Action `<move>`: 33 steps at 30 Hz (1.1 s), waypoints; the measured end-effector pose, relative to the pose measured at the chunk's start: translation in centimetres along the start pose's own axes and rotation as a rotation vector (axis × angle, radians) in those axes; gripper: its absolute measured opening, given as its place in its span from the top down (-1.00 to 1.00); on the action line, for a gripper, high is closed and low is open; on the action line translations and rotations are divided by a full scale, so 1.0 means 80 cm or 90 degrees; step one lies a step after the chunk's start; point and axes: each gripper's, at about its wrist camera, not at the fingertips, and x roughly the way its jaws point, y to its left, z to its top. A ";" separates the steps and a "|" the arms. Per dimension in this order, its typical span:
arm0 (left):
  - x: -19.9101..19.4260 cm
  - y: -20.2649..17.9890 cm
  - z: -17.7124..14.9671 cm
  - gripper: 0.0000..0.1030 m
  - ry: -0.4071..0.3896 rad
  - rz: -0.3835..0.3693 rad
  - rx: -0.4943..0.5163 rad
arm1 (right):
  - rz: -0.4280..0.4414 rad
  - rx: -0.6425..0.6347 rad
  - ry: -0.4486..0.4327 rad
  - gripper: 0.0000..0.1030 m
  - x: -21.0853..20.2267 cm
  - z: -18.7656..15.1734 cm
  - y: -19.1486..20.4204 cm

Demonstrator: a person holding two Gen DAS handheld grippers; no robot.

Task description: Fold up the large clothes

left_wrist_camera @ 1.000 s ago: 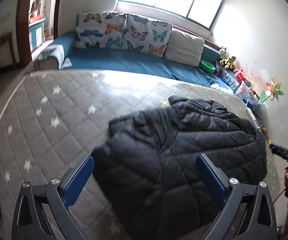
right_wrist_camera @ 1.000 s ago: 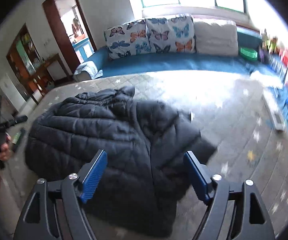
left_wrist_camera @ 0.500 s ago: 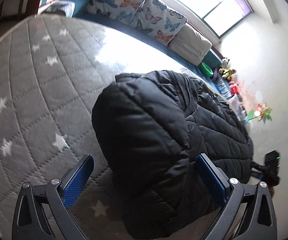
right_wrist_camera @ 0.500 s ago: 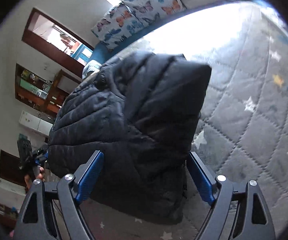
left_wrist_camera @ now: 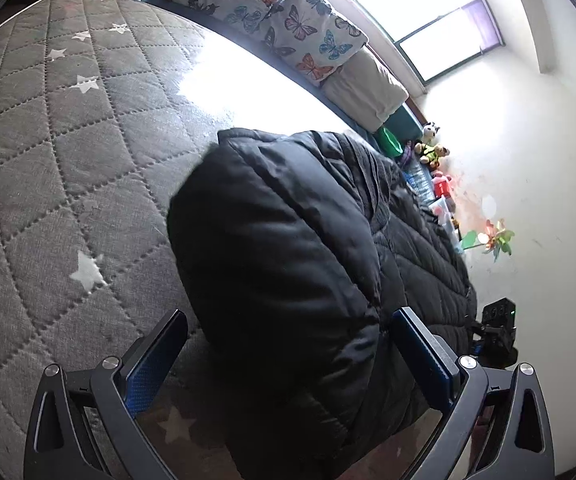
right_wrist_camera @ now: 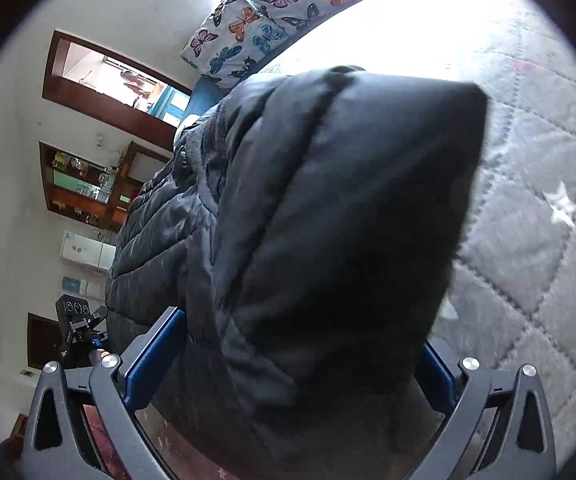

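A black quilted puffer jacket (left_wrist_camera: 288,264) lies on a grey star-patterned mattress (left_wrist_camera: 59,168). My left gripper (left_wrist_camera: 288,352) is open, its blue-padded fingers (left_wrist_camera: 155,356) spread wide around the jacket's near left end, close above the bed. In the right wrist view the jacket (right_wrist_camera: 328,220) fills the middle, and my right gripper (right_wrist_camera: 292,352) is open with its fingers (right_wrist_camera: 155,352) on either side of the jacket's near right end. I cannot tell whether the pads touch the fabric. Each gripper shows small in the other's view, past the jacket.
Butterfly-print pillows (left_wrist_camera: 279,20) and a beige pillow (left_wrist_camera: 364,88) line the bed's far side under a bright window. Toys and bottles (left_wrist_camera: 432,156) crowd the far right by the wall. A doorway (right_wrist_camera: 119,80) and wooden shelves (right_wrist_camera: 83,184) show on the left.
Both grippers have dropped low and moved in towards the jacket's ends, so the jacket now bulks between their open fingers. The jacket has stayed where it lay.
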 end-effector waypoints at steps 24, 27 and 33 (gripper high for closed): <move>0.059 -0.006 0.021 -1.00 0.072 -0.032 -0.026 | 0.004 0.021 -0.017 -1.00 -0.019 -0.015 -0.013; 0.062 -0.014 0.019 -1.00 0.062 -0.030 -0.026 | 0.016 0.041 -0.027 -1.00 -0.024 -0.017 -0.022; 0.073 -0.023 0.014 -1.00 0.060 -0.031 -0.019 | 0.020 0.032 -0.024 -1.00 -0.028 -0.019 -0.026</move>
